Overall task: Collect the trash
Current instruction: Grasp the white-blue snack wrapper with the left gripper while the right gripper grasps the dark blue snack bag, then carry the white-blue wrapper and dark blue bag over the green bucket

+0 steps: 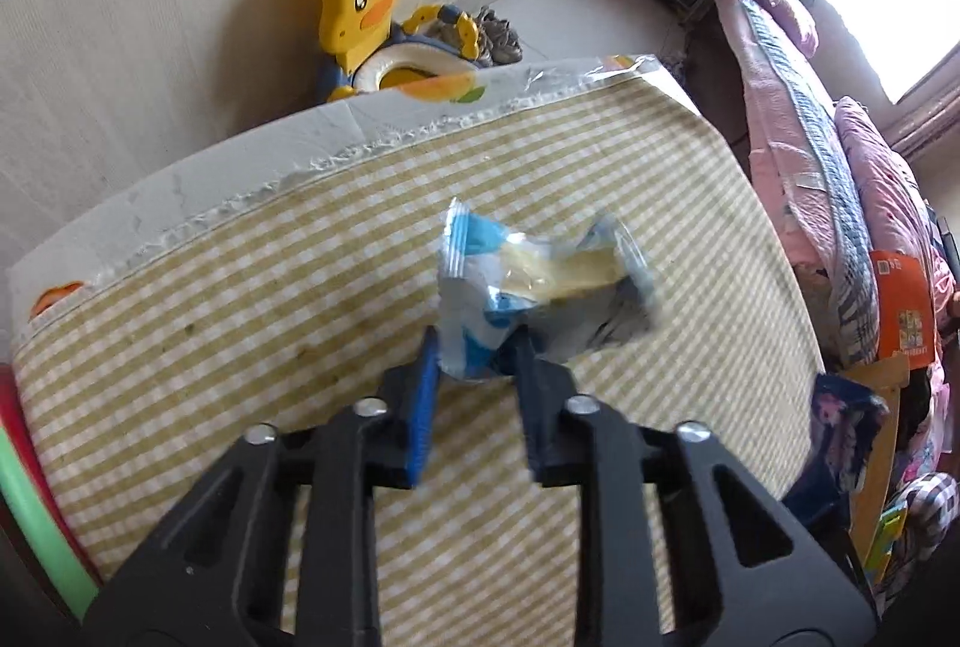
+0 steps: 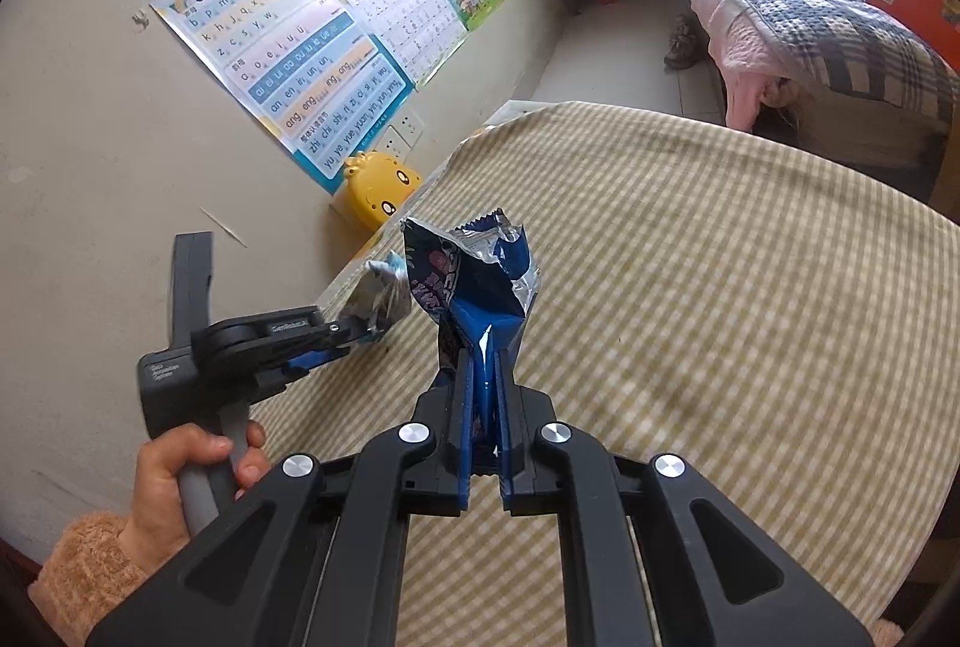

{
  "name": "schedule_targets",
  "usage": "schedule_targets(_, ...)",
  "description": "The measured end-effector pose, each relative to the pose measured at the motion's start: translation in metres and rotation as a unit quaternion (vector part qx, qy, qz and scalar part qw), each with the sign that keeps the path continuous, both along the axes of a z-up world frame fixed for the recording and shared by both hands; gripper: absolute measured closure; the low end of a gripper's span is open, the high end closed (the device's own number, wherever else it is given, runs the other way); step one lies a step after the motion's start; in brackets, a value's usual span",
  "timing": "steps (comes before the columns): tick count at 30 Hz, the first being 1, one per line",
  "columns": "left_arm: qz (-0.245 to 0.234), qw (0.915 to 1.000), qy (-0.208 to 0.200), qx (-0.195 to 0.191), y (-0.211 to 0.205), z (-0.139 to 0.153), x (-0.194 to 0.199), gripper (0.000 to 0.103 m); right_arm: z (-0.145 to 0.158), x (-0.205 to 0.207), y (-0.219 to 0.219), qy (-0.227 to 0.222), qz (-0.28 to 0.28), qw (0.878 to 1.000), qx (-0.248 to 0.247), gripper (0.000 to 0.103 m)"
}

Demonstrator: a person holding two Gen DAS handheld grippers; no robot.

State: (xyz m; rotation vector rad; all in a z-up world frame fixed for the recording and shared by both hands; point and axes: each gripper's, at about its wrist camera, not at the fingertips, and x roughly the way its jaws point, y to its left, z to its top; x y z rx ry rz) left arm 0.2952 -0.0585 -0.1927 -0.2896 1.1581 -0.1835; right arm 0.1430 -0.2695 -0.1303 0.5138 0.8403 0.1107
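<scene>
My left gripper (image 1: 477,347) is shut on a crumpled blue, white and yellow snack wrapper (image 1: 540,281) and holds it above the checked tablecloth (image 1: 240,347). In the right wrist view the left gripper (image 2: 354,332) shows at the left with that wrapper (image 2: 384,293) in its tips, held by a hand in an orange sleeve. My right gripper (image 2: 483,353) is shut on a dark blue foil snack bag (image 2: 474,275), which stands up from the jaws above the tablecloth (image 2: 720,317).
The round table has a taped white rim (image 1: 240,179). A yellow duck potty seat (image 1: 372,5) stands by the wall beyond it. A bed with pink and plaid bedding (image 2: 810,5) lies to the right. Posters (image 2: 288,47) hang on the wall.
</scene>
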Motion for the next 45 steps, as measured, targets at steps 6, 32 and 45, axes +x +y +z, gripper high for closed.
schedule_targets(6,-0.024,0.9989,-0.036,0.017,0.004,0.029,-0.040,0.089,0.008,-0.012,0.002,-0.009,-0.004,1.000,-0.009,0.097)
schedule_targets(32,-0.049,0.9884,-0.134,0.052,0.032,0.118,-0.200,0.089,0.081,-0.086,0.047,-0.094,0.032,0.994,-0.034,0.096)
schedule_targets(45,-0.036,0.9821,-0.176,0.056,0.053,0.144,-0.233,0.089,0.115,-0.115,0.071,-0.129,0.045,0.989,-0.052,0.095)
